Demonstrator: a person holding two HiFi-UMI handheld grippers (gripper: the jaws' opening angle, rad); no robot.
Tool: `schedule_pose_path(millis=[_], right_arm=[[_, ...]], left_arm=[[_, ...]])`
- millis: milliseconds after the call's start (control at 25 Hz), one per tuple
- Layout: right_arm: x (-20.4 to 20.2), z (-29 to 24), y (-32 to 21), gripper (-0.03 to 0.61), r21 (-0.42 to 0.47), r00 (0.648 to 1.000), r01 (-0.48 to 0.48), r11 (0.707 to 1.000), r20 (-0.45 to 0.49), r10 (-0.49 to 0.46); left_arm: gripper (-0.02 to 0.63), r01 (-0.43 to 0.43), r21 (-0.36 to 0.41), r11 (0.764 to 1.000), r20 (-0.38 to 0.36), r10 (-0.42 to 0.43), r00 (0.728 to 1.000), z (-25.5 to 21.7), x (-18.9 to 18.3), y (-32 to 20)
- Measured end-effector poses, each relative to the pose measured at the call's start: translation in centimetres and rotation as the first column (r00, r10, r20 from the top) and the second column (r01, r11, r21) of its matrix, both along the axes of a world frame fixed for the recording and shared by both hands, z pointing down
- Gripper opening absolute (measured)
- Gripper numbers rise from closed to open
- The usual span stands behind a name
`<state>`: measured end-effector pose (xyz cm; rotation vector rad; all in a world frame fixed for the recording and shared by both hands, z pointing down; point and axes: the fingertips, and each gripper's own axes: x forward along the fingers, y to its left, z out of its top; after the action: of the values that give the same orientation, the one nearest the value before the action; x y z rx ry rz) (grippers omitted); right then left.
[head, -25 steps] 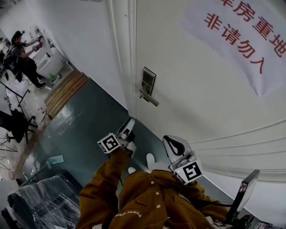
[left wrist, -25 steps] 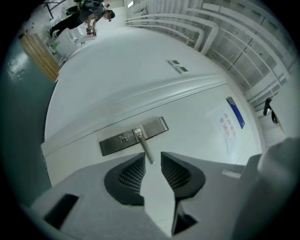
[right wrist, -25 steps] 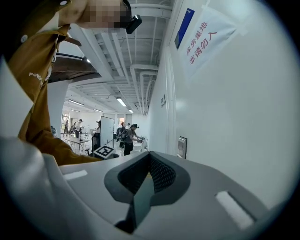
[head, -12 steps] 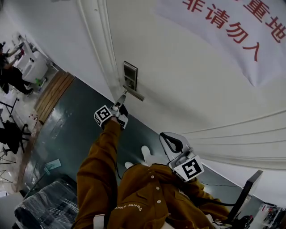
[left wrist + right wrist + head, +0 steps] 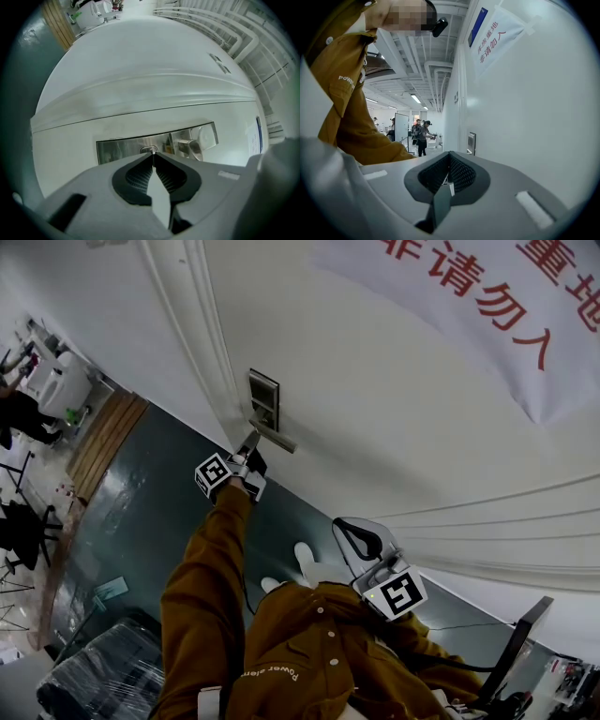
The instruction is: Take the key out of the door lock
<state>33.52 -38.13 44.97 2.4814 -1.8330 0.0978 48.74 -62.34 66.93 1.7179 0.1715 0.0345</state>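
Head view has the white door filling the upper right of the frame. Its steel lock plate sits upper centre, with the lever handle just below. Right gripper hangs back at lower centre, jaws together, nothing in them. Left gripper is right up at the plate. Its jaws have just been closing and are narrow now, pinching the key with the tips only, low centre in the left gripper view. That's the worry: so shallow a bite could slip off on the pull, and pulling off the keyway's line could jam or bend the key.
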Motion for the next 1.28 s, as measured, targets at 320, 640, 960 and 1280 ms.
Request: schedule_pose_path(millis=[320,640,960,1280], right_arm=[[-0.3,-0.3,-0.3,0.006,0.008,1.0,0.008,1.0,-0.009,-0.008],[-0.7,-0.6,0.0,0.006,0.013,0.999,0.012,1.0,-0.037,-0.011],[-0.7,-1.2,0.9,0.006,0.027,0.998,-0.006,1.0,-0.065,0.008],[-0.1,-1.0,2.2,0.006,0.026,0.998,-0.036,0.999,-0.057,0.037]], left_arm=[[0.02,0.01,-0.022,1.0,0.005,-0.01,1.0,-0.3,0.0,0.1],[0.018,-0.011,-0.051,0.999,0.048,0.014,0.999,0.2,-0.1,-0.1],[0.018,-0.017,-0.102,0.995,0.062,0.024,0.998,0.3,-0.4,0.0],[0.018,-0.043,-0.086,0.995,0.06,0.049,0.997,-0.1,-0.4,0.2]])
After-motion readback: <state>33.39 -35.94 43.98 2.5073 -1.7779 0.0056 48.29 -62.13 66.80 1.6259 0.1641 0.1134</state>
